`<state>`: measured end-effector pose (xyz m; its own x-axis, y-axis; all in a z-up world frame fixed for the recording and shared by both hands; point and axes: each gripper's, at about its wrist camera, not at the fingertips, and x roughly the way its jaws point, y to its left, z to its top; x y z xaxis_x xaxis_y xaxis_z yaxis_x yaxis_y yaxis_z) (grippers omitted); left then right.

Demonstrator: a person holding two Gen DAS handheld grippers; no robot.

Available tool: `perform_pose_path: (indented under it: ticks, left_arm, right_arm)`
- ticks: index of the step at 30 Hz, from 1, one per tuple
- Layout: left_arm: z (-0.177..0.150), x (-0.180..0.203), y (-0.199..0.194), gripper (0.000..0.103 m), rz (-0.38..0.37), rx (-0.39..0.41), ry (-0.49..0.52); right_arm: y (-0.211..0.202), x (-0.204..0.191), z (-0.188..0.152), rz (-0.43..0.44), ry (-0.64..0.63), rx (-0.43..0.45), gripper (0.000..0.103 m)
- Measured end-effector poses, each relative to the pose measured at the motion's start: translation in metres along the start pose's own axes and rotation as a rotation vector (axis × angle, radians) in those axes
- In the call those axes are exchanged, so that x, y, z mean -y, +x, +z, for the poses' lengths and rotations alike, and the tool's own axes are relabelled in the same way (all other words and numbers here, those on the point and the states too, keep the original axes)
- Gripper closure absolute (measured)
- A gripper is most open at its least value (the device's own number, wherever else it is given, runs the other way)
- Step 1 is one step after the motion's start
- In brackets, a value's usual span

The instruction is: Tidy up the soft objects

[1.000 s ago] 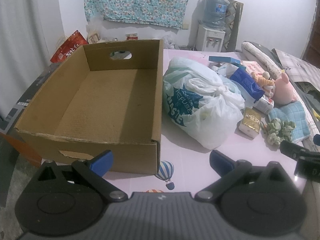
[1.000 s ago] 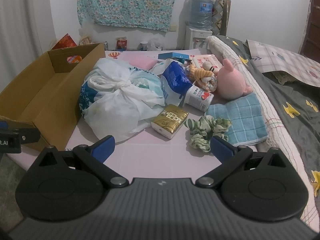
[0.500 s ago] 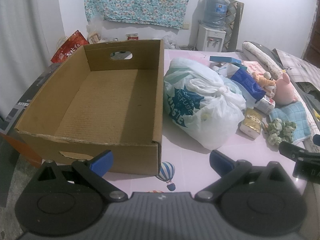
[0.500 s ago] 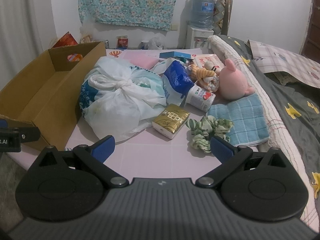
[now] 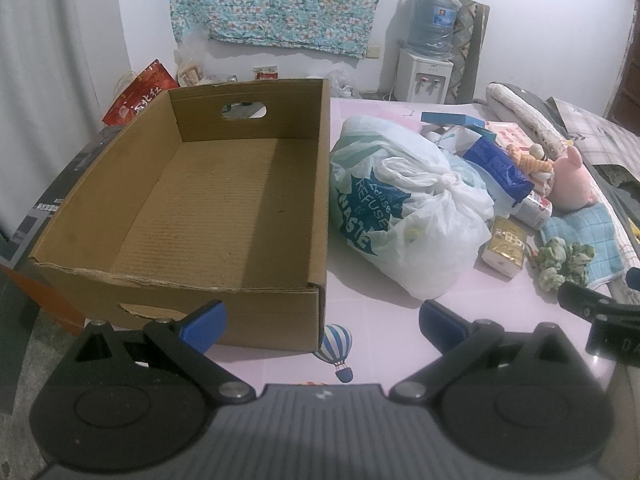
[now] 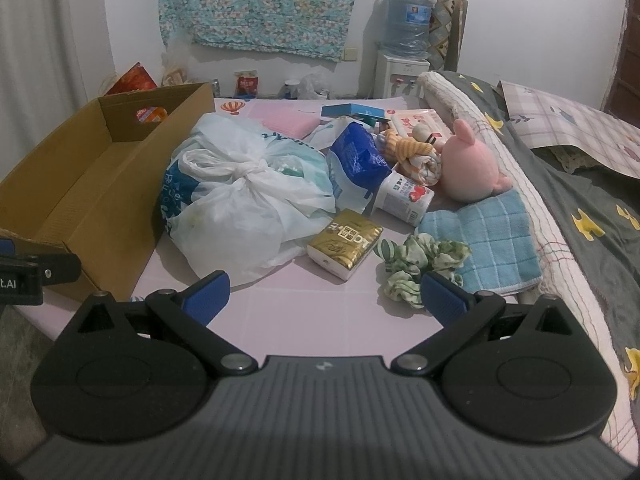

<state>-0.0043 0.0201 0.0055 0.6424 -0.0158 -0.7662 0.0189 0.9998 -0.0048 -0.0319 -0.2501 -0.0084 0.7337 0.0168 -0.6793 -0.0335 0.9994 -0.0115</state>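
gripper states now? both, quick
Left hand-held gripper: open, holding nothing, in front of the box.
Right hand-held gripper: open, holding nothing, short of the scrunchie.

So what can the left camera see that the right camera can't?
Only the left wrist view shows the whole bare floor of the cardboard box and the balloon picture by its near corner. Only the right wrist view shows the pink pad behind the white plastic bag and the grey bedspread with yellow shapes. Both show the bag, gold tissue pack, green scrunchie, blue towel and pink plush.
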Motion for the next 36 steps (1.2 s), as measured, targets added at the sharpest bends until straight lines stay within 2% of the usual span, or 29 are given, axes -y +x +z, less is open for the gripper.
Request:
perform_pose_path:
  ticks: [36]
  left_arm:
    - [0.0005, -0.0042, 0.0018, 0.000, 0.005, 0.002, 0.001]
  right_arm:
    - [0.0010, -0.0051, 0.0014, 0.005, -0.005, -0.002, 0.001]
